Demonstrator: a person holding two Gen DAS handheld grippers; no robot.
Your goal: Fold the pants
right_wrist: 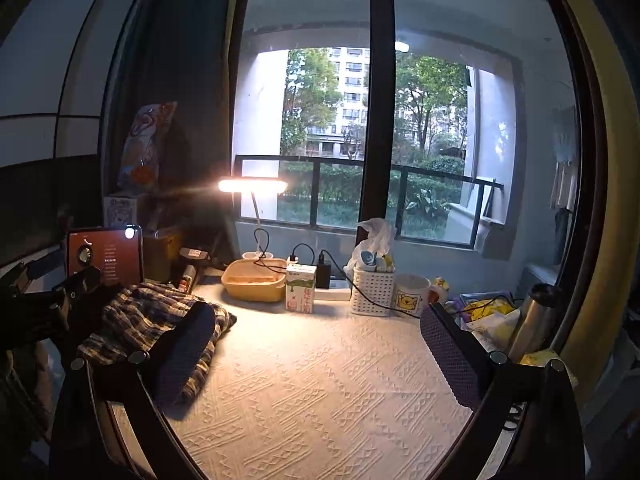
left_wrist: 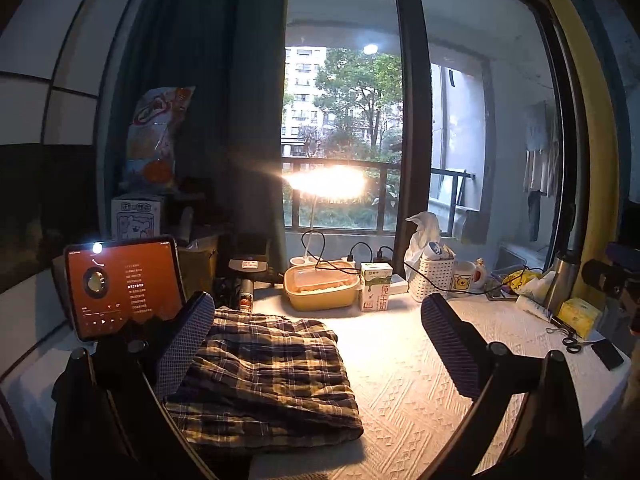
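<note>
You have the plaid pants lying folded into a compact stack on the left part of the white textured table cover, which reads as the fold largely done and the bundle set down close to you, out of the way of the clutter at the back; your left gripper stands with its jaws spread wide and nothing clamped, its left finger overlapping the stack's left edge in the picture, though whether the pad actually touches the cloth cannot be told; your right gripper is likewise fully released and empty, hanging over bare cover to the right of the pants, its left finger in front of the bundle's near right corner; judged from this, both tools are placed for a last tidy or for lifting away; mind the edges: the tablet stands just behind the stack on the left, the yellow lidded container and the milk carton sit near its far side with a black cable trailing past the white basket and the bear mug; scissors lie at the far right; the open room is the broad bare stretch of cover in the middle and to the right, so any sweep is safest there.
</note>
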